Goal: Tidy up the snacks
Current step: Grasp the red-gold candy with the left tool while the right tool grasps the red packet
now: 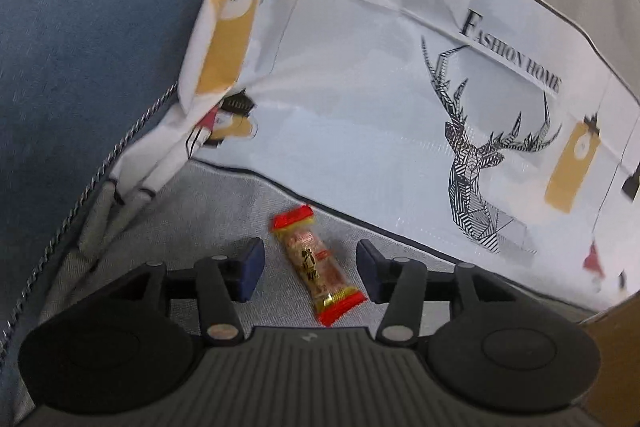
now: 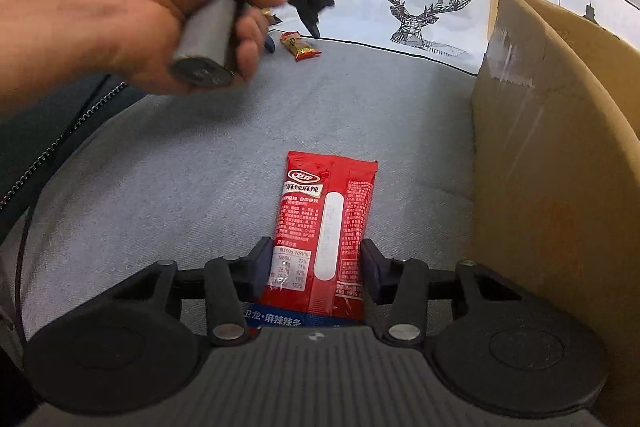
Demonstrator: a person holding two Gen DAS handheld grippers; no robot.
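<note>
So your left gripper (image 1: 310,269) hangs wide open around the small candy (image 1: 318,265), while your right gripper (image 2: 316,269) pinches the red packet (image 2: 326,223); cardboard box (image 2: 560,167) crowds the right.

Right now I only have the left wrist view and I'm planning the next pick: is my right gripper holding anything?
Observer: Yes. The right gripper has its jaws against both sides of a red snack packet.
Operator: Where can it go?
Observer: A cardboard box stands right of that packet, on the grey cushion.
Operator: Does the left gripper touch the small candy?
Observer: Not visibly. The left gripper hangs over the small candy, jaws open.
</note>
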